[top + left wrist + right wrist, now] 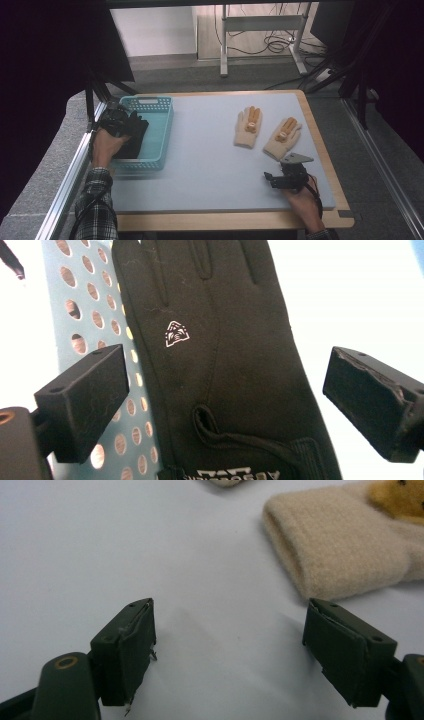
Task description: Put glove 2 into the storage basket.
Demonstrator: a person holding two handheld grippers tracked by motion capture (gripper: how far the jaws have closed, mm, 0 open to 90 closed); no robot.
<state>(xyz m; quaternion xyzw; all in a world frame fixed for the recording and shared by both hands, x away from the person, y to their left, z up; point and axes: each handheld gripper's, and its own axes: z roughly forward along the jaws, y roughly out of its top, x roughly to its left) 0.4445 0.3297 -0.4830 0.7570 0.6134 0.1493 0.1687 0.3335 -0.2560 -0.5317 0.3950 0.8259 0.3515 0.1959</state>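
A black glove [225, 350] with a small white logo lies in the blue perforated basket [95, 295]. My left gripper [225, 375] hangs just above the glove, its jaws wide apart and off the fabric. From above, that gripper [117, 122] sits over the basket [148, 100] at the table's left, with the black glove [134, 137] under it. Two beige knitted gloves [248, 127] [282, 137] lie on the mat at right. My right gripper [272, 179] rests in front of them, open and empty [227, 625], with a beige cuff [335, 555] ahead to its right.
A pale grey mat [210, 160] covers the wooden table. Metal rails [70, 175] run along the left side. A desk frame with cables [260, 35] stands on the floor beyond the far edge.
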